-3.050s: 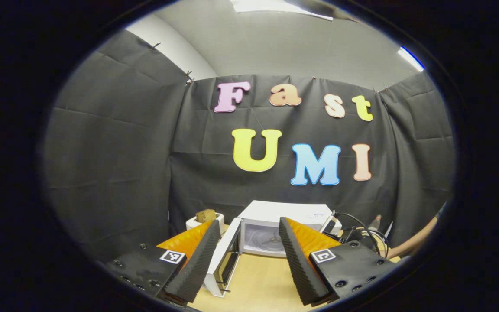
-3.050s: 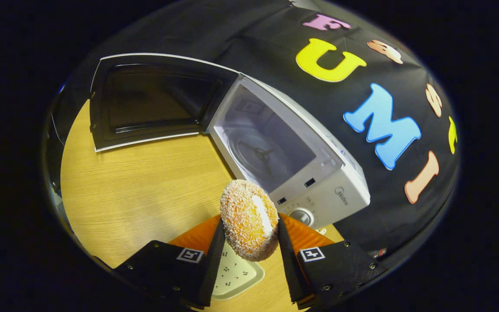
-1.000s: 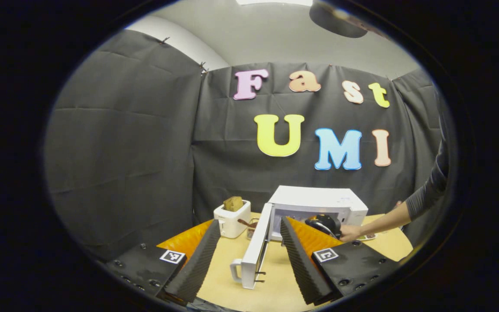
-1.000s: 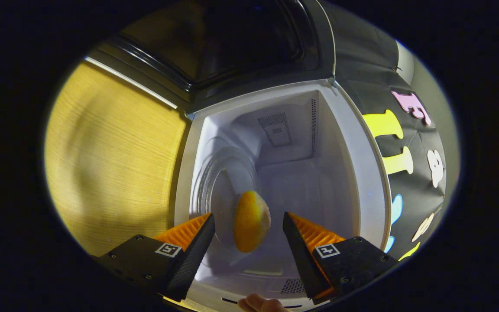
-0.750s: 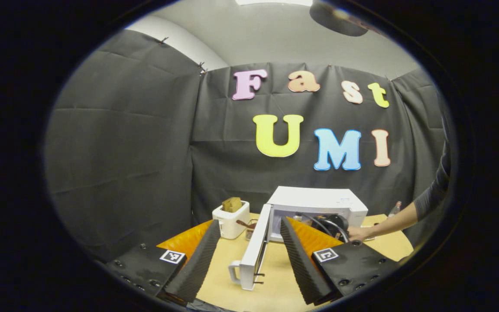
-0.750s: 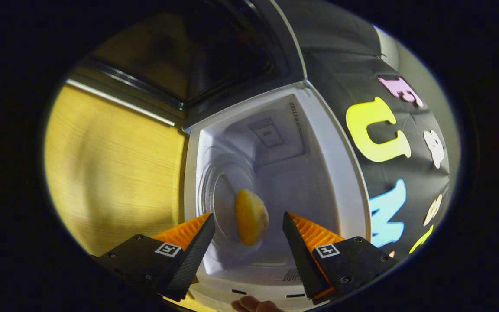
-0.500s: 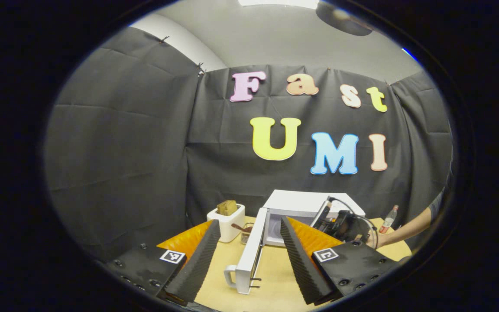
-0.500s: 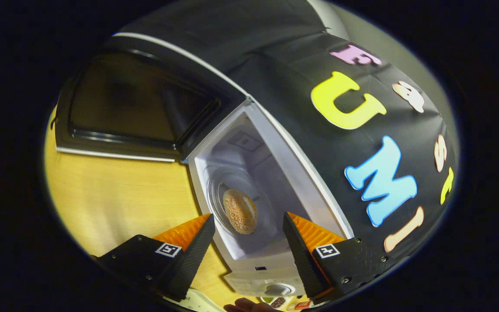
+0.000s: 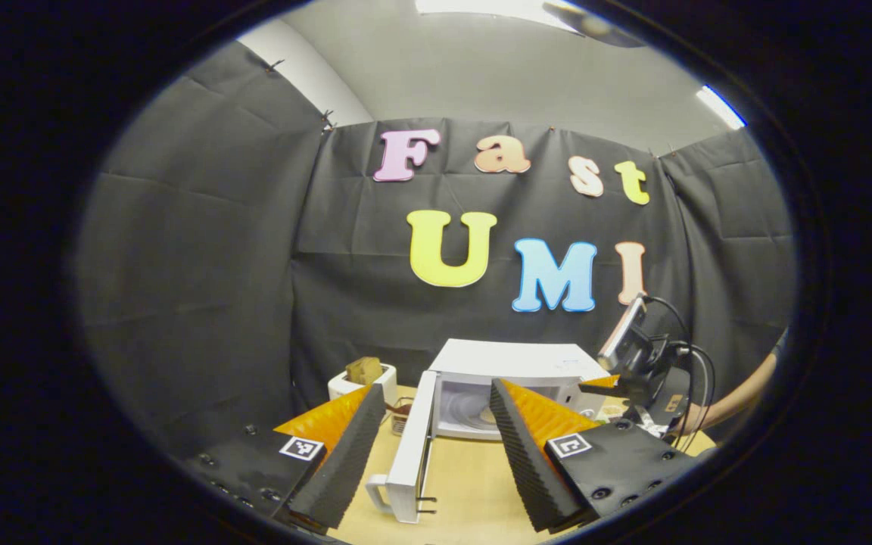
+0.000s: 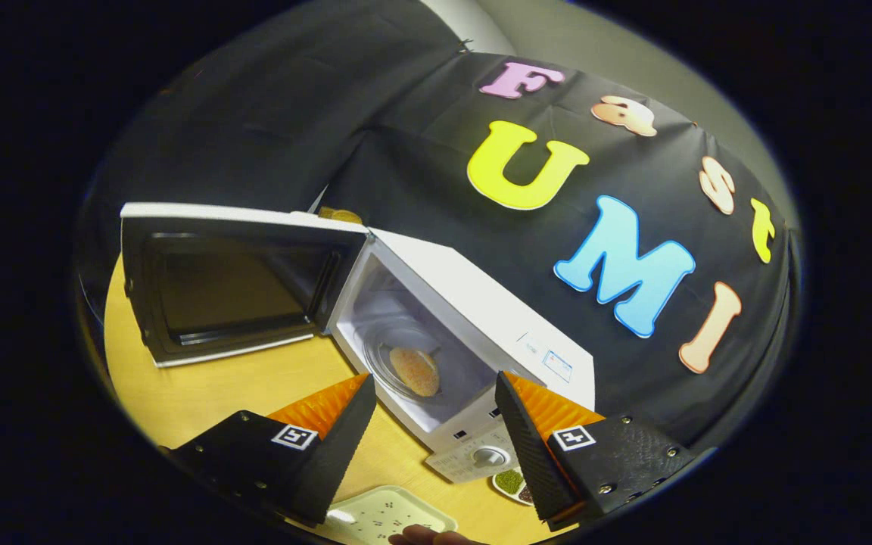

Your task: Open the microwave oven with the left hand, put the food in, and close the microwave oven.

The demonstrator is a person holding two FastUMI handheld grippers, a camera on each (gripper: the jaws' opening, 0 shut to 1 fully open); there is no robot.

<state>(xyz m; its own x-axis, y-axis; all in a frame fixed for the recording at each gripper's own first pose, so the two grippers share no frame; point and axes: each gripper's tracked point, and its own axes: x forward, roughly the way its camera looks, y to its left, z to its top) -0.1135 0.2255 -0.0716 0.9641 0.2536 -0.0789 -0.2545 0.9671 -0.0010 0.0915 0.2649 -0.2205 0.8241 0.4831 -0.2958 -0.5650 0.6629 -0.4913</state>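
Right gripper view: food (image 10: pixel 414 370) is seen lower centre inside the microwave (image 10: pixel 481 318), both grippers (image 10: pixel 431 424) (image 9: pixel 431 446) spread empty; door (image 9: pixel 411 454) closing is judged next.

Crumbed bun (image 10: pixel 414 370) inside open white microwave (image 10: pixel 481 318)

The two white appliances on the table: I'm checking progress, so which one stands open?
The microwave oven: its door is swung wide, food on the turntable. The small toaster beside it has no door.

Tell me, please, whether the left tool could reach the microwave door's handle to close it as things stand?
Probably yes: the left tool is open, and the door stands ajar just ahead, its handle unobstructed.
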